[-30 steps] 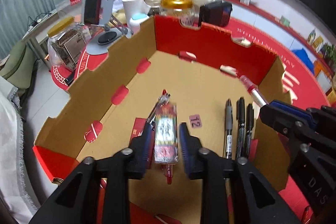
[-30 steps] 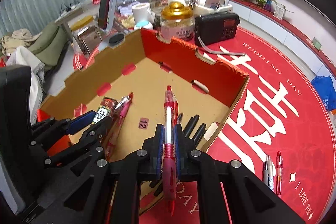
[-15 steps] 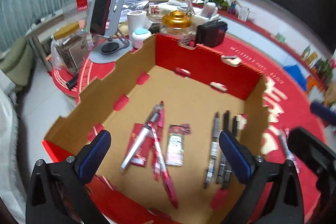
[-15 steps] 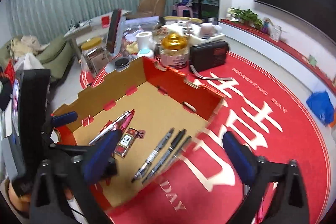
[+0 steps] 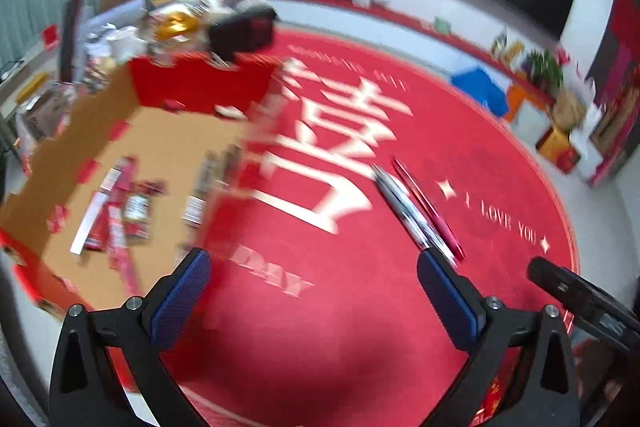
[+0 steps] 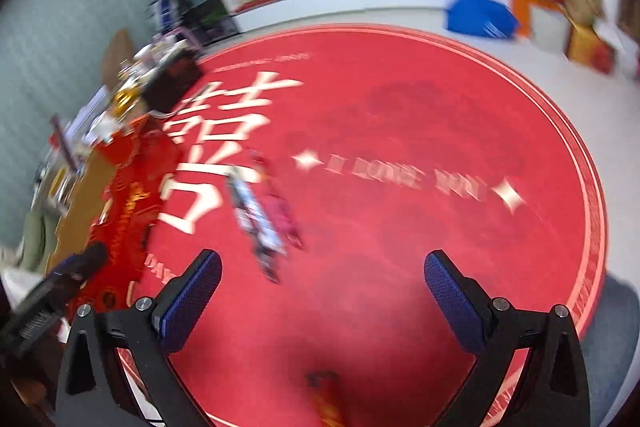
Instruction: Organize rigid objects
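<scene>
Now both grippers, left (image 5: 314,275) and right (image 6: 322,277), have swung from the cardboard box (image 5: 168,143), fingers spread and empty, toward what look like two pens (image 5: 416,207) on the red worktop (image 5: 360,327); box pens delivered.

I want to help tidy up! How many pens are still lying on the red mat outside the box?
2: a silver pen and a red pen, lying side by side right of the cardboard box. Blur could hide more.
</scene>
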`<action>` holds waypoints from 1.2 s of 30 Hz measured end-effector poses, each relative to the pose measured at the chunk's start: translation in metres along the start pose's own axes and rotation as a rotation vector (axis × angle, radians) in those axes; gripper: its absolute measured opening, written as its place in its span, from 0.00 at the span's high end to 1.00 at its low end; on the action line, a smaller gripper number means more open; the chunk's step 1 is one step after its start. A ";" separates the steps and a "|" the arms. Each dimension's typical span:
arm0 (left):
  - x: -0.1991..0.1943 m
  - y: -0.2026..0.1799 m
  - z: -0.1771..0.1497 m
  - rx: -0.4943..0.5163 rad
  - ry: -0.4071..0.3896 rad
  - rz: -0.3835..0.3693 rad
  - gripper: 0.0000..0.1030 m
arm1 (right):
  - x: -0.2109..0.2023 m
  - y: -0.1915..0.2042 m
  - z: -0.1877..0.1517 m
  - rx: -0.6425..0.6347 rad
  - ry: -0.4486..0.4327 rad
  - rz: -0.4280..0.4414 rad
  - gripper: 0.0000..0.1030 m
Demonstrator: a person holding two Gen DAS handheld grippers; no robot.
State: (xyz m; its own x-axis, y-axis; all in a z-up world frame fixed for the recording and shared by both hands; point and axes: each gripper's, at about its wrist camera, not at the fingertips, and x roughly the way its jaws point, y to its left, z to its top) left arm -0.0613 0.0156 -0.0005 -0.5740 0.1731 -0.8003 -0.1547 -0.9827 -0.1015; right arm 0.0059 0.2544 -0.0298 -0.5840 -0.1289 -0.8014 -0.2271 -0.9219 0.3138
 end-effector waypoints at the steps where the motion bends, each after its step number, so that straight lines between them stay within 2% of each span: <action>1: 0.014 -0.010 0.000 -0.008 0.027 -0.002 0.00 | -0.003 -0.006 -0.003 0.010 0.000 -0.001 0.01; 5: 0.046 -0.030 0.005 -0.054 0.066 -0.001 0.00 | -0.016 -0.028 -0.013 0.040 -0.012 0.001 0.01; 8: 0.059 -0.045 0.006 -0.032 0.070 0.032 0.00 | -0.020 -0.039 -0.015 0.061 -0.014 0.015 0.01; 10: 0.068 -0.051 0.006 -0.009 0.081 0.083 0.00 | -0.017 -0.043 -0.015 0.078 -0.012 0.026 0.01; 16: 0.085 -0.046 -0.001 -0.040 0.135 0.105 0.00 | -0.016 -0.052 -0.017 0.094 -0.005 0.049 0.01; 20: 0.093 -0.047 -0.001 -0.058 0.154 0.091 0.00 | -0.011 -0.052 -0.018 0.095 0.011 0.054 0.01; 24: 0.096 -0.055 -0.001 -0.035 0.160 0.109 0.00 | -0.010 -0.052 -0.018 0.098 0.014 0.054 0.01; 26: 0.090 -0.053 0.000 -0.070 0.159 0.060 0.00 | -0.011 -0.053 -0.018 0.094 0.009 0.051 0.01; 29: 0.083 -0.052 0.004 -0.098 0.132 0.037 0.00 | -0.011 -0.054 -0.017 0.089 0.003 0.042 0.01; 33: 0.096 -0.061 0.008 -0.066 0.167 0.068 0.00 | -0.011 -0.055 -0.018 0.092 0.012 0.041 0.01; 36: 0.097 -0.060 0.009 -0.088 0.158 0.062 0.00 | -0.014 -0.055 -0.018 0.081 0.014 0.037 0.01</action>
State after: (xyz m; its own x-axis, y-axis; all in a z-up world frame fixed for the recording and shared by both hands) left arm -0.1150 0.0915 -0.0665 -0.4460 0.1059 -0.8887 -0.0482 -0.9944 -0.0943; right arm 0.0405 0.3003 -0.0456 -0.5825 -0.1677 -0.7953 -0.2683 -0.8840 0.3829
